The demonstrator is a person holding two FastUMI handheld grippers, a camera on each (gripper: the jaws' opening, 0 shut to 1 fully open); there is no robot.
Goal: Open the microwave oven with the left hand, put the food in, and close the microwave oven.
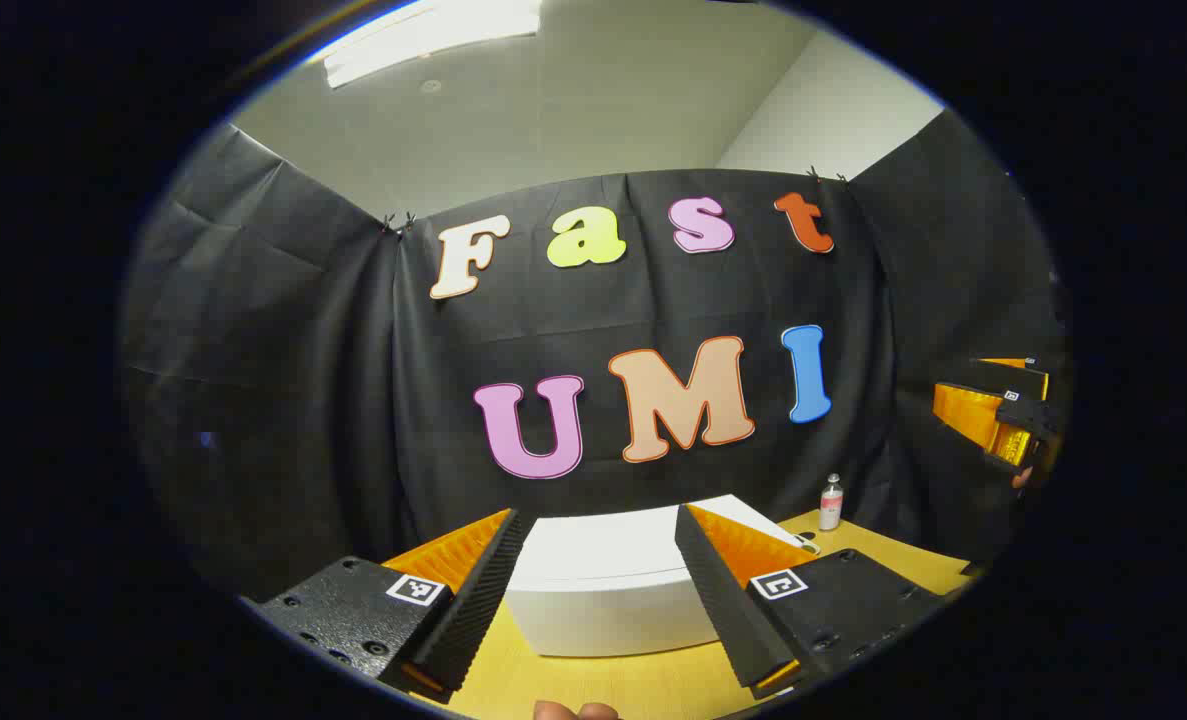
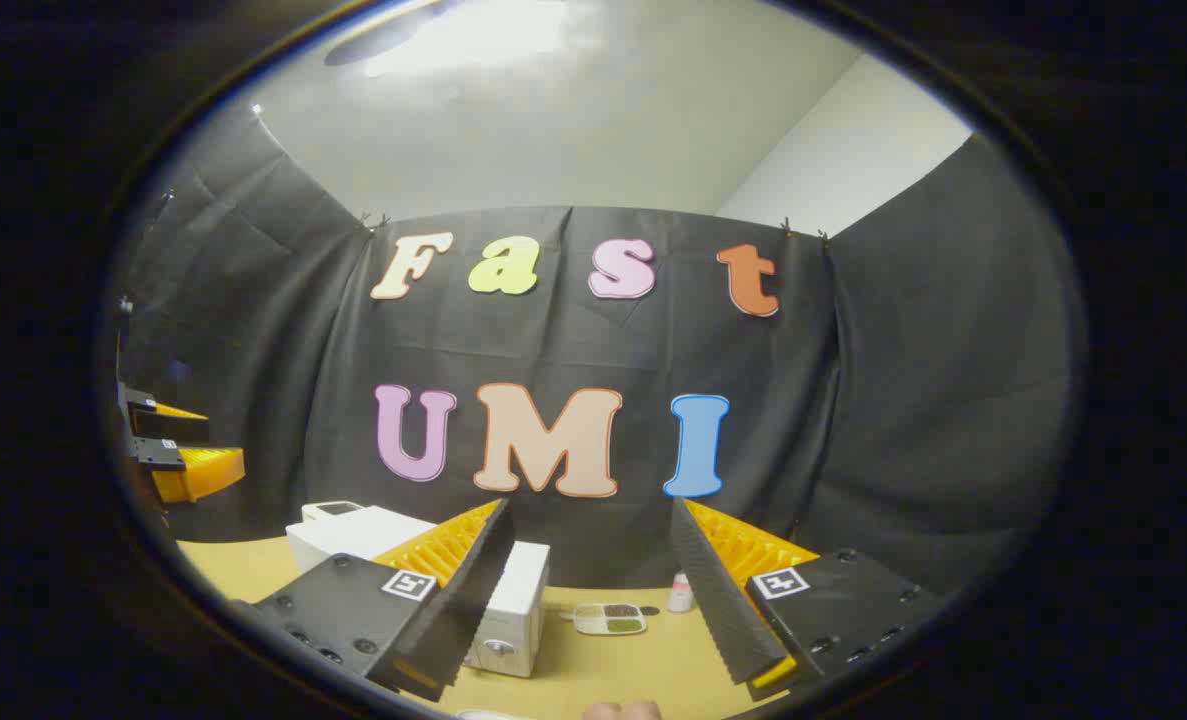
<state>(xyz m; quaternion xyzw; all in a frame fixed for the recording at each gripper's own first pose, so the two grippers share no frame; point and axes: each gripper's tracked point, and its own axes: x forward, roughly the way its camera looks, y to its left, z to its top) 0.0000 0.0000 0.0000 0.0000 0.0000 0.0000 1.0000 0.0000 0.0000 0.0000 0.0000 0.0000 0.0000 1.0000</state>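
Left gripper view
Your left gripper (image 1: 598, 590): held level above the table, fingers spread wide, nothing between them — the ribbed inner faces stand well apart.
Microwave oven (image 1: 608, 590): white, boxy, with a smooth rounded top edge; it sits on the table straight ahead, framed between your two fingers, not touched by either.
Table (image 1: 643, 685): yellowish wood-look top, smooth and matte.
Small bottle (image 1: 831, 502): slim, pale, with a capped neck; upright at the table's far right, near the wall cloth.
Your right gripper (image 1: 1003, 415): seen far off at the right edge, raised above table level; how far it is open cannot be told from here.
Fingertip (image 1: 575, 711): part of a hand shows at the bottom edge.

Right gripper view
Your right gripper (image 2: 593, 590): held level and high, fingers wide apart, gripping nothing.
Microwave oven (image 2: 373, 535): left of centre on the table, partly behind your left-hand finger; door shut, a round knob low on its front face.
Food tray (image 2: 610, 619): shallow, pale, compartmented, with dark and green contents — it lies flat on the table (image 2: 653, 660) just to the right of the oven, apart from it.
Small bottle (image 2: 681, 593): upright beyond the tray, beside your right-hand finger.
Your left gripper (image 2: 178, 450): at the far left edge, raised; its opening cannot be judged from this angle.
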